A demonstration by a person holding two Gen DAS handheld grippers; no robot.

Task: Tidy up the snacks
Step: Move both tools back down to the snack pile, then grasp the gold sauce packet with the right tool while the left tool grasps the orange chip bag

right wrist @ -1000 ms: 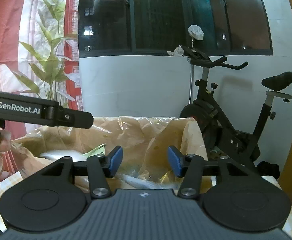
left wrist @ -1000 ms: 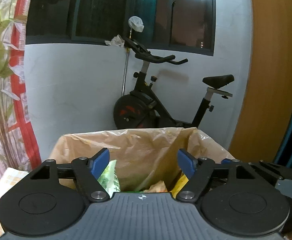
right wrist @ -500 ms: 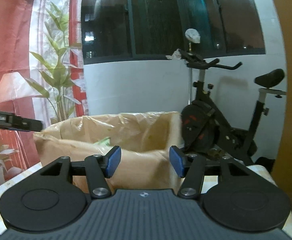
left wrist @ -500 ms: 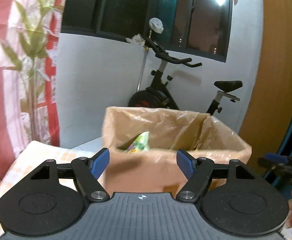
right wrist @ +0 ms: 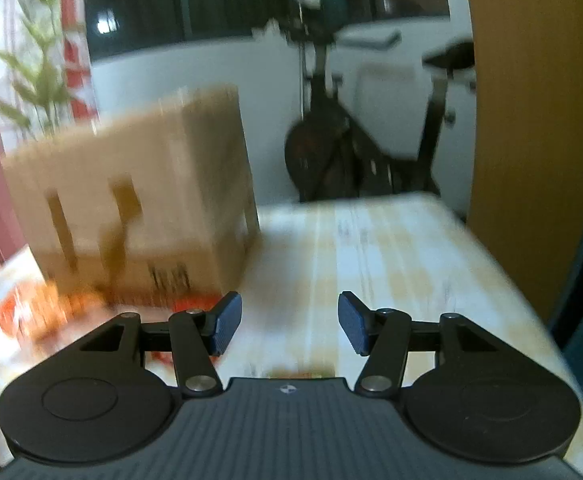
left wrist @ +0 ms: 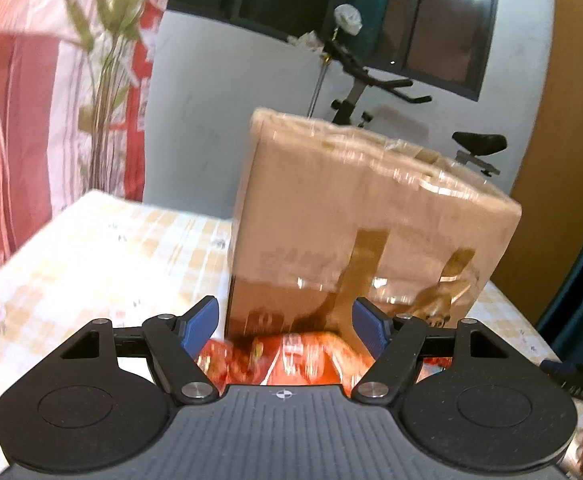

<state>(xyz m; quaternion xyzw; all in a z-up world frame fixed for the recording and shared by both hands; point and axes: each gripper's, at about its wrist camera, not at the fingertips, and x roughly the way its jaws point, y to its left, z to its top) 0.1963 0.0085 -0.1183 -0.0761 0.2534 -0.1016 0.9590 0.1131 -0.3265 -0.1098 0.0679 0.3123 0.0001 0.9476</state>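
A tall cardboard box (left wrist: 371, 216) lined with a plastic bag stands on the checked tablecloth (left wrist: 103, 248). Red and orange snack packets (left wrist: 291, 360) lie on the cloth at the foot of the box. My left gripper (left wrist: 285, 330) hovers open just above and in front of those packets, nothing between its blue pads. In the right wrist view, which is blurred, the box (right wrist: 139, 208) is to the left with orange packets (right wrist: 31, 308) at its base. My right gripper (right wrist: 289, 326) is open over bare cloth, holding nothing.
An exercise bike (right wrist: 351, 152) stands on the floor behind the table. A red and white plant-print curtain (left wrist: 31, 100) hangs at the left. An orange wooden panel (right wrist: 531, 120) is at the right. The table's right edge (right wrist: 511, 280) runs close to my right gripper.
Both grippers have pulled back from above the box's open top and sunk toward the table. The box now shows its front side and the packets on the cloth have come into view.
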